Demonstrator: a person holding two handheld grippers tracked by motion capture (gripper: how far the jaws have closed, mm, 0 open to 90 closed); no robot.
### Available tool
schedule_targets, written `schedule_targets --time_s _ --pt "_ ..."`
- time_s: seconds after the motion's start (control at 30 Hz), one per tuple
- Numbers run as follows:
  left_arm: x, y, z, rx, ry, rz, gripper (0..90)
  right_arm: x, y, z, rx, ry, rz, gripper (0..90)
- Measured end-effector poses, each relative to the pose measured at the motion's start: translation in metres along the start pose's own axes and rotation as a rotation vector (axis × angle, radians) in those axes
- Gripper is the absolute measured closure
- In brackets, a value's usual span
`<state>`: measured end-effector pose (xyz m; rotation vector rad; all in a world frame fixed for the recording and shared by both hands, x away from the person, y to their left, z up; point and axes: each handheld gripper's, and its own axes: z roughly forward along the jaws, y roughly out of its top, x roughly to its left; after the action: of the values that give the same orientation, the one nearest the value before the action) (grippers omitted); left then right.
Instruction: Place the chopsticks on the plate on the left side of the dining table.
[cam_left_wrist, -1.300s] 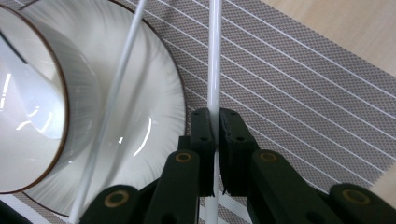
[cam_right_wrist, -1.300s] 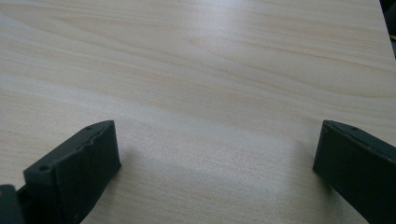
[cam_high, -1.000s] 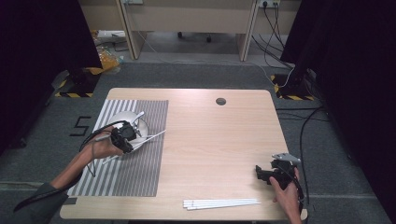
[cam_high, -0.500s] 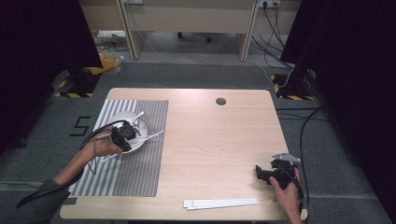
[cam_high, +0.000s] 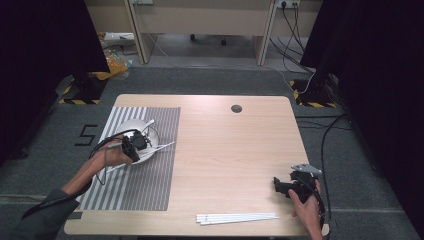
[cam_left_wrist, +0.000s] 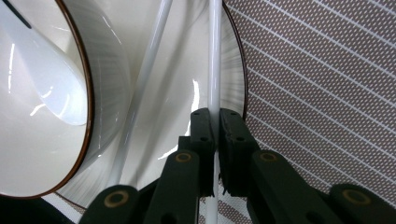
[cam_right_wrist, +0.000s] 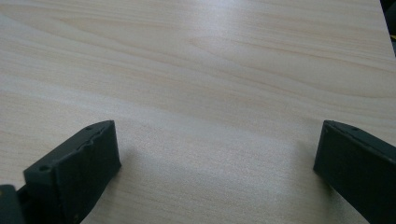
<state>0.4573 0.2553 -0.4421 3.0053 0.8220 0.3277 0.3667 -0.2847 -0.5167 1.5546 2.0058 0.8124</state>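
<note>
Chopstick (cam_left_wrist: 214, 56), white and thin, is clamped between the jaws of my left gripper (cam_left_wrist: 215, 140); the jaws are closed tight on it, and it runs straight up from them across the white plate (cam_left_wrist: 187, 70). From the high view, that gripper (cam_high: 134, 147) sits over the near edge of the plate (cam_high: 127, 125), and the chopstick (cam_high: 167, 146) pokes out past the plate's right rim over the striped placemat (cam_high: 150, 185). A 2nd chopstick (cam_left_wrist: 144, 79) lies in the plate just beside the held one, slanting away from it toward the top. Further into the plate, to the left in the left gripper view, sits a white bowl with a brown rim (cam_left_wrist: 42, 154), and a white spoon (cam_left_wrist: 42, 84) rests inside it. The plate lies on the far-left part of the placemat, and the mat covers the left side of the wooden surface (cam_high: 230, 145).

My right gripper (cam_high: 285, 186) is well apart from the plate, at the near right corner of the surface, held in my right hand (cam_high: 307, 205). Its jaws stand wide open with bare wood between them (cam_right_wrist: 215, 140). Just left of it, along the near edge, lies a bundle of white chopsticks (cam_high: 237, 218), parallel to that edge. A small dark round hole (cam_high: 236, 108) marks the far side of the surface, right of the plate.
</note>
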Motion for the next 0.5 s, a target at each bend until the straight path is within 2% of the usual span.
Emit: schedule_targets --time_s 0.03,0.17,0.27,0.3,0.5 --pt "0.000 0.000 0.001 -0.009 0.004 0.005 84.4 0.000 0.000 0.000 0.001 0.000 0.001 0.3" --pt "0.004 -0.001 0.003 0.017 0.021 0.013 84.4 0.000 0.000 0.000 0.000 -0.001 -0.001 0.3" --pt "0.007 -0.002 0.004 0.008 0.030 0.000 84.4 0.000 0.000 0.000 0.000 0.000 0.000 0.3" --pt "0.009 -0.003 0.004 0.016 0.037 0.003 84.4 0.000 0.000 0.000 0.000 -0.001 -0.001 0.3" --pt "0.011 -0.005 0.005 -0.003 0.053 0.009 84.0 0.000 0.000 0.000 0.000 0.000 0.000 0.3"
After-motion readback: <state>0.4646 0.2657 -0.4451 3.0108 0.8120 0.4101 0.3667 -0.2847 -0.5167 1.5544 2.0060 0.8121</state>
